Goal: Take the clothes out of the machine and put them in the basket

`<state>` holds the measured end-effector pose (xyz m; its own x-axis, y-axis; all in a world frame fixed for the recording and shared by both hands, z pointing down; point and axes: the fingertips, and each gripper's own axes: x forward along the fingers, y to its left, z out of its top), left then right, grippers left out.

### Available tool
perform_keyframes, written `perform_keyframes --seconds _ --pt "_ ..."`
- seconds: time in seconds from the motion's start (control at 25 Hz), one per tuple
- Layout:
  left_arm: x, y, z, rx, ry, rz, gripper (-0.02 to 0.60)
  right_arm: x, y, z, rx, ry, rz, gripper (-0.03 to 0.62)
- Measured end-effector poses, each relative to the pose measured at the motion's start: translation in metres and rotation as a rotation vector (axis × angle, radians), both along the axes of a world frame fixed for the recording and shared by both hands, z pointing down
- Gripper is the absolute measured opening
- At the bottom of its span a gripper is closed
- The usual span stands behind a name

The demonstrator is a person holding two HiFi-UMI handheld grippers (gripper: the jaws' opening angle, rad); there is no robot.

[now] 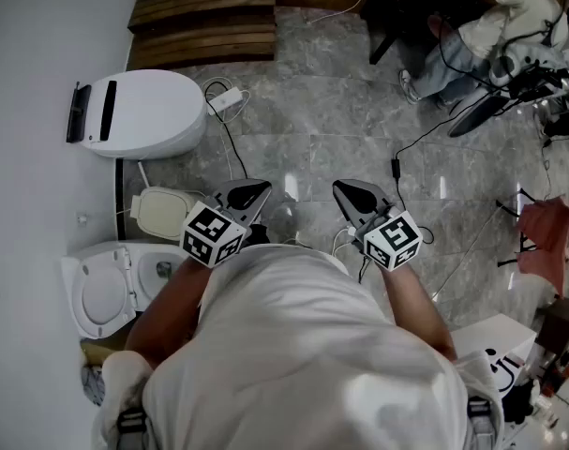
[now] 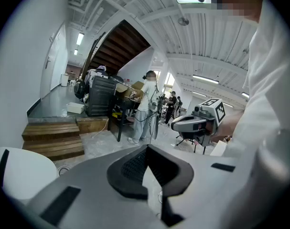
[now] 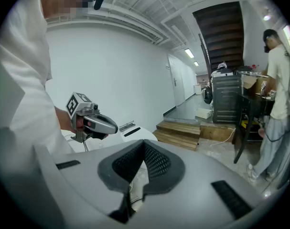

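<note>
Right now you hold both tools close in front of your chest, side by side and tipped a little downward, which reads as a ready pose rather than a reach. Your left gripper (image 1: 249,193) has its jaws together with nothing between them, and your right gripper (image 1: 356,195) is closed and empty too (each gripper view shows the pads meeting at the tip). Neither is near anything to grasp; only bare floor (image 1: 359,129) lies beneath them.

As for the task's things, no clothes and no basket show in any view. The white rounded unit (image 1: 139,111) at the upper left of the head view may be the machine, though I cannot tell. Only the head view shows that unit from above, with the cable (image 1: 231,139) beside it. The gripper views instead give the room at eye level: wooden steps (image 3: 180,132), a standing person (image 2: 145,106), and each other's tool.
</note>
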<state>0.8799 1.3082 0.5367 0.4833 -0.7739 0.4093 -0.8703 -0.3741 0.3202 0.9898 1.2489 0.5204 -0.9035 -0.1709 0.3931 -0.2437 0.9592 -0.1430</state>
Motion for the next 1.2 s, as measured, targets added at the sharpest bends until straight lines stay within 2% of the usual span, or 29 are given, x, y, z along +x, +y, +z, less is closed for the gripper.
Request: perform_keyframes --seconds 0.2,0.28,0.36,0.52,0.64,0.8,0.92,1.04,1.2 --pt "-0.048 -0.033 -0.004 0.017 0.005 0.090 -0.003 -0.059 -0.020 -0.007 0.003 0.031 0.019 0.003" --pt "-0.073 -0.039 0.000 0.019 0.001 0.100 -0.002 -0.086 -0.024 -0.006 0.002 0.036 0.006 0.003" --pt "-0.093 -0.042 0.003 0.015 0.003 0.080 -0.003 -0.105 -0.027 -0.005 -0.001 0.043 -0.019 0.003" --pt "-0.113 -0.060 0.010 -0.002 0.044 -0.006 -0.003 -0.120 -0.048 -0.002 -0.014 0.058 -0.049 0.003" --pt "-0.121 -0.085 0.019 -0.022 0.055 -0.044 -0.002 -0.128 -0.080 0.006 -0.023 0.055 -0.074 0.003" --pt "-0.130 -0.134 0.024 -0.042 0.011 -0.084 -0.003 -0.143 -0.136 0.015 -0.056 0.016 -0.128 0.003" --pt "-0.118 -0.187 0.003 -0.033 0.011 -0.113 -0.003 -0.142 -0.193 0.004 -0.051 -0.034 -0.166 0.003" --pt "-0.110 -0.247 -0.015 -0.027 -0.025 -0.132 -0.003 -0.143 -0.256 -0.008 -0.087 -0.100 -0.183 0.005" --pt "-0.108 -0.297 -0.022 -0.015 -0.093 -0.147 -0.003 -0.145 -0.317 -0.004 -0.084 -0.122 -0.159 0.083"
